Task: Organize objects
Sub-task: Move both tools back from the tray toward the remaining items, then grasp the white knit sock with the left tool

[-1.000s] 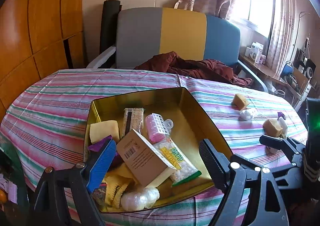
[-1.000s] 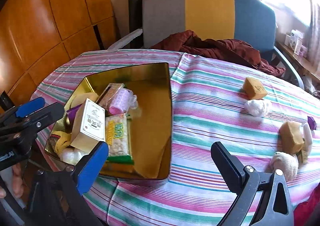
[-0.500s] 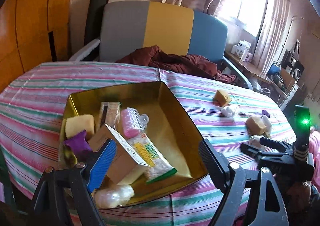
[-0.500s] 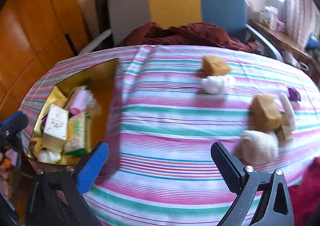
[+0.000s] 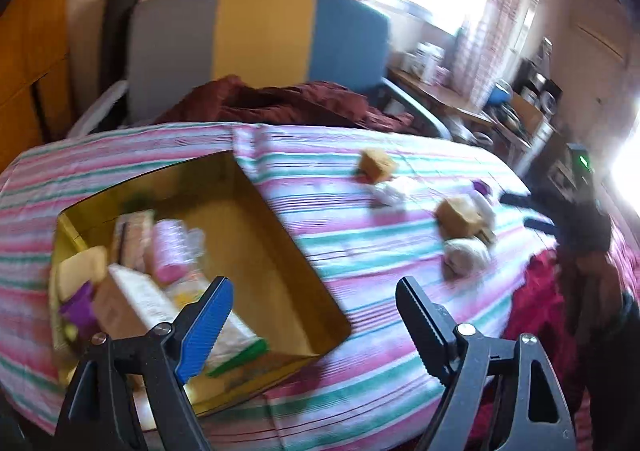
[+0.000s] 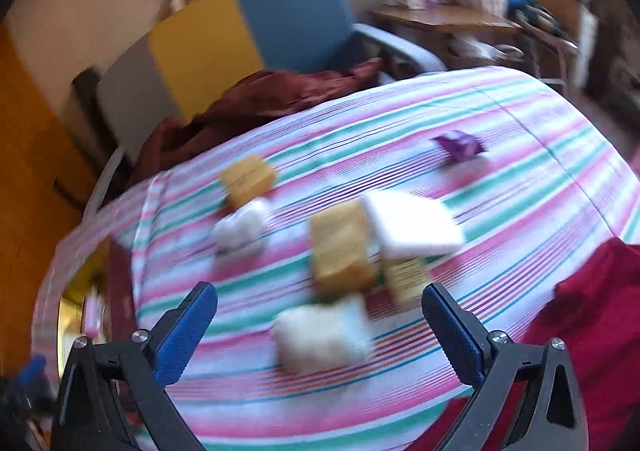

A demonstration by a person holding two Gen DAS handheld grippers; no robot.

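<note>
Our right tool [image 6: 319, 325] gapes wide, empty, over a white bundle [image 6: 322, 333] just ahead, tan blocks [image 6: 340, 251] beyond it. Our left tool [image 5: 314, 313] spreads open too, empty, above the gold tin [image 5: 248, 247] on the striped counter [image 5: 360, 367].

I see a round table [image 5: 340, 171] under a striped cloth. On it sit 1 gold tin [image 5: 256, 219], 2 tan blocks [image 6: 248, 179], white bundles [image 6: 240, 229] and 1 purple scrap [image 6: 460, 145].

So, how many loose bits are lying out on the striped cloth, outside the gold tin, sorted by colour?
Tan blocks: 2
White things: 3
Purple thing: 1
Yellowish piece, blurred: 1
Total: 7
</note>
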